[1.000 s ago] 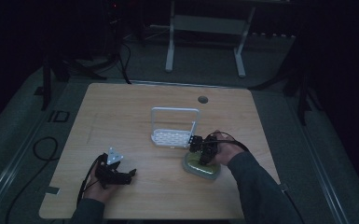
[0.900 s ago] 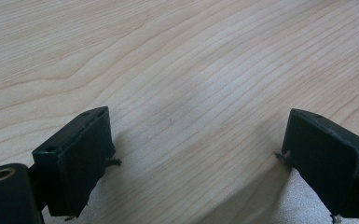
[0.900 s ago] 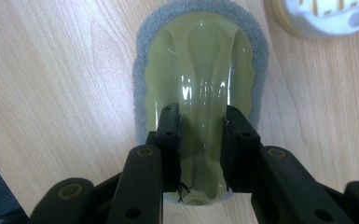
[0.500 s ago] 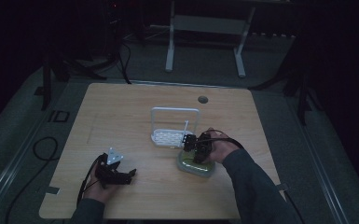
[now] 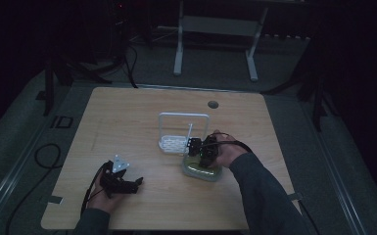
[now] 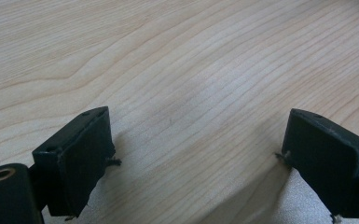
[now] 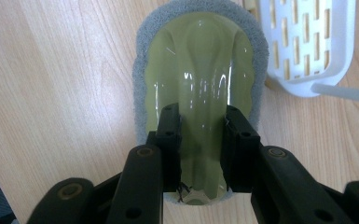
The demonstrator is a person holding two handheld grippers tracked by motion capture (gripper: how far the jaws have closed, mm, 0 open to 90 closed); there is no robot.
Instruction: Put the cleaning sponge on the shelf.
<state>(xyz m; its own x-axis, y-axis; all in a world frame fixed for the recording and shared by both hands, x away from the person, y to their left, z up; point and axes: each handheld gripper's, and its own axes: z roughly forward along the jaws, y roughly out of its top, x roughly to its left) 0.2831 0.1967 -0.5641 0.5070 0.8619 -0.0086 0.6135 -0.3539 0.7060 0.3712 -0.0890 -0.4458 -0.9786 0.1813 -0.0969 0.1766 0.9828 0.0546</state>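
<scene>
A green oval scrubber with a grey sponge rim (image 7: 200,70) sits between my right gripper's (image 7: 199,114) jaws, which are shut on its raised middle ridge. In the high view the scrubber (image 5: 201,171) is at the table's right of centre, under my right gripper (image 5: 203,149), just right of a white slotted rack (image 5: 183,115). Whether the scrubber touches the wood I cannot tell. My left gripper (image 5: 132,185) rests near the front left of the table. Its jaws (image 6: 196,140) stand wide open over bare wood, nothing between them.
The white rack's slotted base (image 7: 345,46) lies close to the scrubber's far right side, with a thin white rod (image 7: 340,91) across its corner. The wooden table (image 5: 127,122) has a round cable hole (image 5: 213,104) at the back. Cables trail off the left edge.
My right gripper has carried the scrubber a little to the left, closer to the white rack. The left gripper has stayed where it was.
</scene>
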